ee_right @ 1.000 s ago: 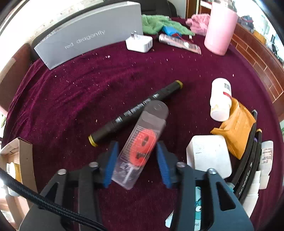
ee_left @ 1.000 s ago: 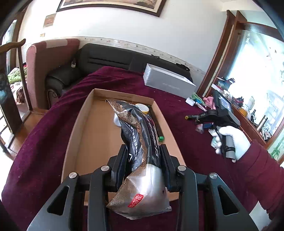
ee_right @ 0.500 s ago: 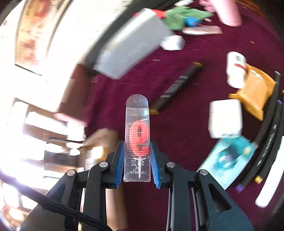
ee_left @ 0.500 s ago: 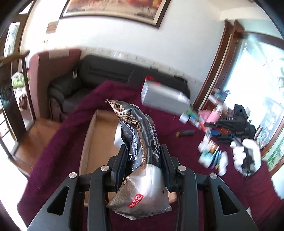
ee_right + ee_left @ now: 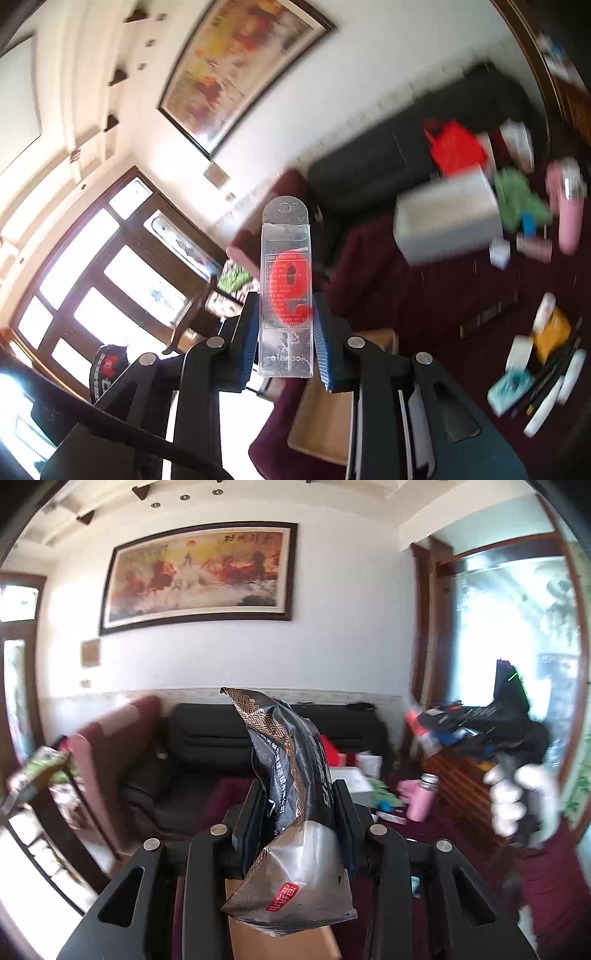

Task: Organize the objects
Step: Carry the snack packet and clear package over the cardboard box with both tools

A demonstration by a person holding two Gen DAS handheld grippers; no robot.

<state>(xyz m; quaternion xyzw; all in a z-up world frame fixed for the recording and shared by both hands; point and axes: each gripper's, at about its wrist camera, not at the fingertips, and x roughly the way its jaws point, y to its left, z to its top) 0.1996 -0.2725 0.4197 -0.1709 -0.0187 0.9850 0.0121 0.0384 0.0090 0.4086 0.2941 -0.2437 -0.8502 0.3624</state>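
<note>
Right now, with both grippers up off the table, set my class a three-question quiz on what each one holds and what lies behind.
1. True or false: the left gripper grips a dark snack bag.
2. What does the right gripper hold? A) a marker B) a clear pack with a red item C) a pink bottle
3. Fill in: a framed ____ hangs on the wall above the black sofa.

Key: 1 true. 2 B. 3 painting.
</note>
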